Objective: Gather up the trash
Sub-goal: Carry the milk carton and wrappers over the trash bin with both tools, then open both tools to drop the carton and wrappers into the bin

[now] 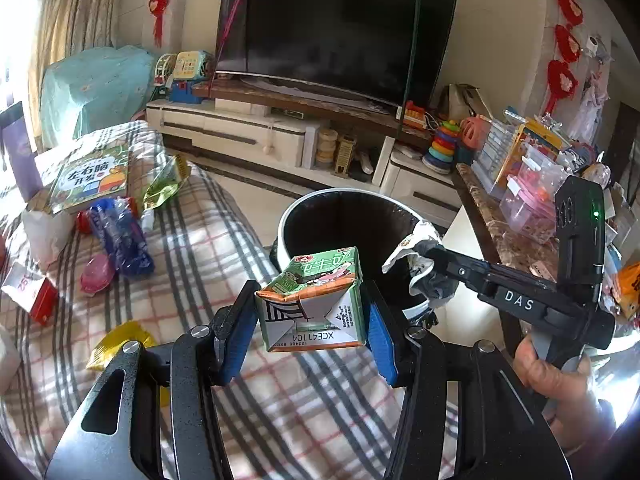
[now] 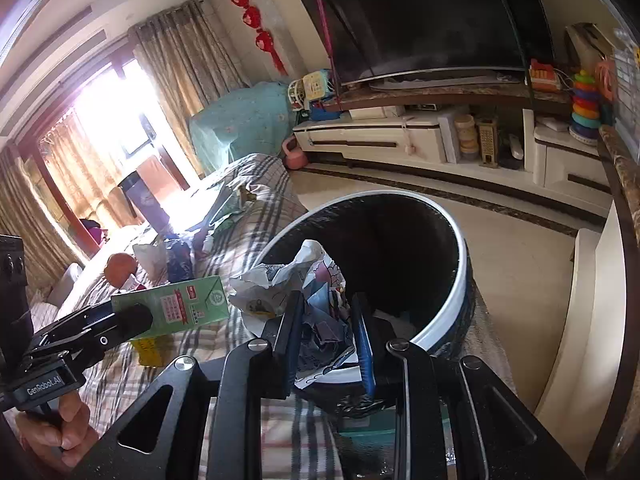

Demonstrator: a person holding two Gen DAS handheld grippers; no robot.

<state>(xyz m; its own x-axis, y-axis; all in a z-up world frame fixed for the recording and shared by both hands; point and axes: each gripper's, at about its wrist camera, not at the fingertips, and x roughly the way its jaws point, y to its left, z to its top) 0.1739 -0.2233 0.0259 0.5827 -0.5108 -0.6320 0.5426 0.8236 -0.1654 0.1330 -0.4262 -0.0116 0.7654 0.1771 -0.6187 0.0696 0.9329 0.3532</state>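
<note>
We hold 2 grippers over the edge of a checked bedspread (image 1: 208,248), beside a round bin (image 1: 296,208) with a white rim and a black liner. Our left gripper (image 1: 312,320) is clenched on a green and orange drink carton (image 1: 316,300), its blue pads (image 1: 240,336) pressed to both sides of the box, whose folded end with a printed code faces the camera. The carton hangs just short of the bin's near rim, above the bedspread. In the right wrist view the same carton (image 2: 180,304) shows at the left, gripped by the left gripper (image 2: 132,320), with a hand (image 2: 60,432) on the handle below. Our right gripper (image 2: 326,336) grips a crumpled wad of printed paper (image 2: 316,292), white with cartoon drawings, its fingers (image 2: 364,340) squeezed in on the paper. That wad sits right over the near rim of the bin (image 2: 460,288), partly above the dark opening. From the left wrist view the right gripper (image 1: 430,260) reaches in from the right with the paper wad (image 1: 416,252) at the bin's right rim, and a hand (image 1: 556,376) holds its grip. More rubbish lies on the bedspread: a blue crushed bottle (image 1: 120,236), a green wrapper (image 1: 168,184), a pink lid (image 1: 96,272), a yellow wrapper (image 1: 120,340) and a red and white box (image 1: 32,292), all well apart from the bin. A children's book (image 1: 92,176) rests near the far end. Behind stand a dark television (image 1: 332,36) on a low white cabinet (image 1: 240,132).
</note>
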